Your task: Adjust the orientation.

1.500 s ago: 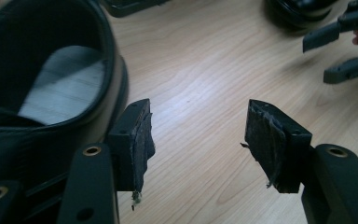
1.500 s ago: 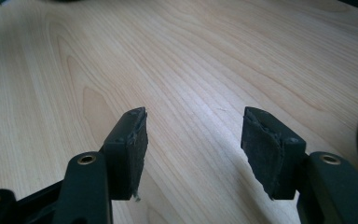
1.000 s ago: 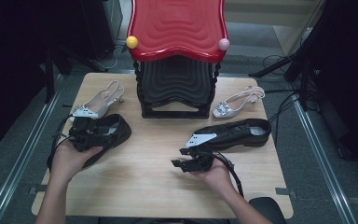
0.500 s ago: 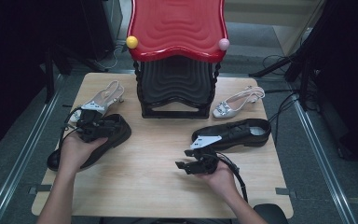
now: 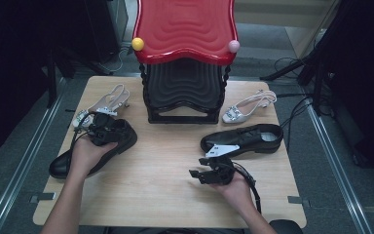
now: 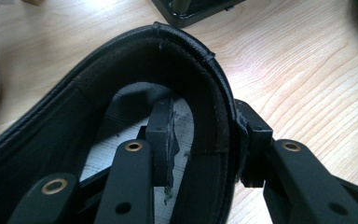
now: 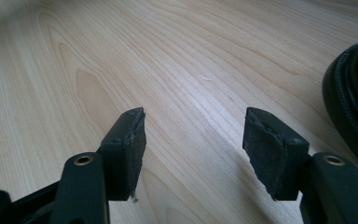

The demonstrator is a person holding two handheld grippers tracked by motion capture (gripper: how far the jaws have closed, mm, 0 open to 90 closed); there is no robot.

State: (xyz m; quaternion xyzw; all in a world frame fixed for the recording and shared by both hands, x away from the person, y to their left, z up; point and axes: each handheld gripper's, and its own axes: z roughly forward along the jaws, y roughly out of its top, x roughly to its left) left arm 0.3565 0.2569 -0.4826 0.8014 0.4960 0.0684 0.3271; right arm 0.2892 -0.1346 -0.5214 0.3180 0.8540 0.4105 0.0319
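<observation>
High view first: the left gripper (image 5: 108, 130) sits over the heel end of a black shoe (image 5: 65, 163) near the table's (image 5: 160, 195) left edge, the shoe's toe pointing toward the near-left corner. A second black shoe (image 5: 251, 140) lies toward the right edge, with the right gripper (image 5: 209, 173) hovering just in front of it over bare wood, touching nothing. Two pale slingback heels rest farther back, one (image 5: 102, 105) toward the far-left corner and one (image 5: 251, 106) toward the far-right, either side of a red and black shoe rack (image 5: 185, 58) at the far edge.

Left gripper view: the jaws straddle the black shoe's heel collar (image 6: 186, 51), one pad (image 6: 163, 140) inside the opening and the other outside the wall, closed in on the rim between them. This collar looks like a sound place to hold: padded, stitched, stiff enough not to fold. The shoe is probably moderately heavy toward the sole, so it may swing toe-down when lifted.

Right gripper view: the jaws stand spread and empty above the wood, the second black shoe's rounded edge (image 7: 354, 98) just beside the right-hand jaw.
</observation>
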